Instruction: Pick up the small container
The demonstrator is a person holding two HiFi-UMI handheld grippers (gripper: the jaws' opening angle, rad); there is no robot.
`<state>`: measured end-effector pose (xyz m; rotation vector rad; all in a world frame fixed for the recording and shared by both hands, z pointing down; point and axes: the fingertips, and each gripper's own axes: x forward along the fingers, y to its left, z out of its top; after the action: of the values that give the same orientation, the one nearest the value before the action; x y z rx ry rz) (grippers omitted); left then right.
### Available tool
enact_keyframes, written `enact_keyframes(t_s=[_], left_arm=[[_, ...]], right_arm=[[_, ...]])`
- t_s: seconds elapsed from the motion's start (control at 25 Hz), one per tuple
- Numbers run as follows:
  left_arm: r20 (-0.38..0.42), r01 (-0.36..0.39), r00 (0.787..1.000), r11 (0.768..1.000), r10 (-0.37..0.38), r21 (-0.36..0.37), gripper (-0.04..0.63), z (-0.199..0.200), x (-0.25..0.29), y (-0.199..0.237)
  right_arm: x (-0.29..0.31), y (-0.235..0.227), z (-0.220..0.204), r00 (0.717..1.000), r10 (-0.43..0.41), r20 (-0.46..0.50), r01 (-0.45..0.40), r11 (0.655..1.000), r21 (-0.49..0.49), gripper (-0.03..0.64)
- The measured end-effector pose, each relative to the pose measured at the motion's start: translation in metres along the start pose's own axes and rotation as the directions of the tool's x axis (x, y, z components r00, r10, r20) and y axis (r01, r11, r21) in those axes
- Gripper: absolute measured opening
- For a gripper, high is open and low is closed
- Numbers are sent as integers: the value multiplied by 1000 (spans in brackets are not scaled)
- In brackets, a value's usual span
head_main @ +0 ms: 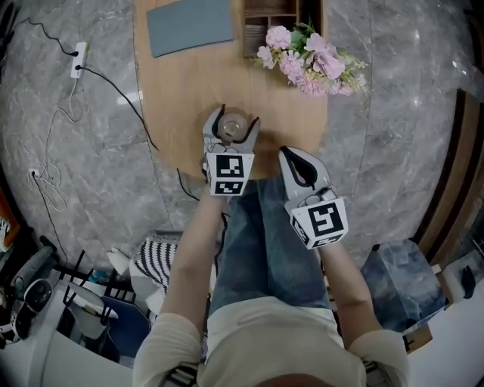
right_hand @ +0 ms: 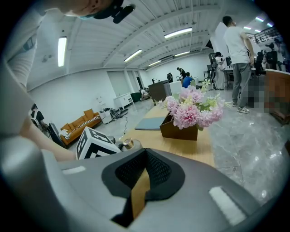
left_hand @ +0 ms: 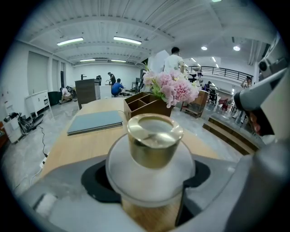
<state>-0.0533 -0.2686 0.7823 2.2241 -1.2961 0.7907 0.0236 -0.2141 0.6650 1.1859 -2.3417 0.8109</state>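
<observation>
Glass, frosted, round-bodied, capped with a gold lid: small container [left_hand: 154, 149]. Sits near the near edge of the wooden table [head_main: 181, 98], pinched at its sides by the left gripper [head_main: 234, 119]. Just beside, right gripper [head_main: 292, 157], jaws pressed together. Toward the far edge, pink flowers [head_main: 310, 57], wooden box [head_main: 268, 23], blue-grey folder [head_main: 189, 26].

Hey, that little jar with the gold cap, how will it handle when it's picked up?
The jar looks like frosted glass with a metal cap: probably heavy for its size and fragile if dropped. Its smooth, rounded body could slip between the left gripper's pads. On its side it would likely roll.
</observation>
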Motion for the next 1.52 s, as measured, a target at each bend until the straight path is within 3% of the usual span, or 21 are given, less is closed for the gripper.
enact_keyframes(t_s=[0.96, 1.52], left_arm=[[98, 42, 995, 997, -35, -69, 351, 36, -193, -63], [136, 49, 990, 993, -34, -109, 351, 81, -310, -80]], right_arm=[[-138, 95, 39, 981, -104, 162, 113, 992, -49, 2], [-207, 145, 86, 966, -97, 239, 123, 988, -96, 2]])
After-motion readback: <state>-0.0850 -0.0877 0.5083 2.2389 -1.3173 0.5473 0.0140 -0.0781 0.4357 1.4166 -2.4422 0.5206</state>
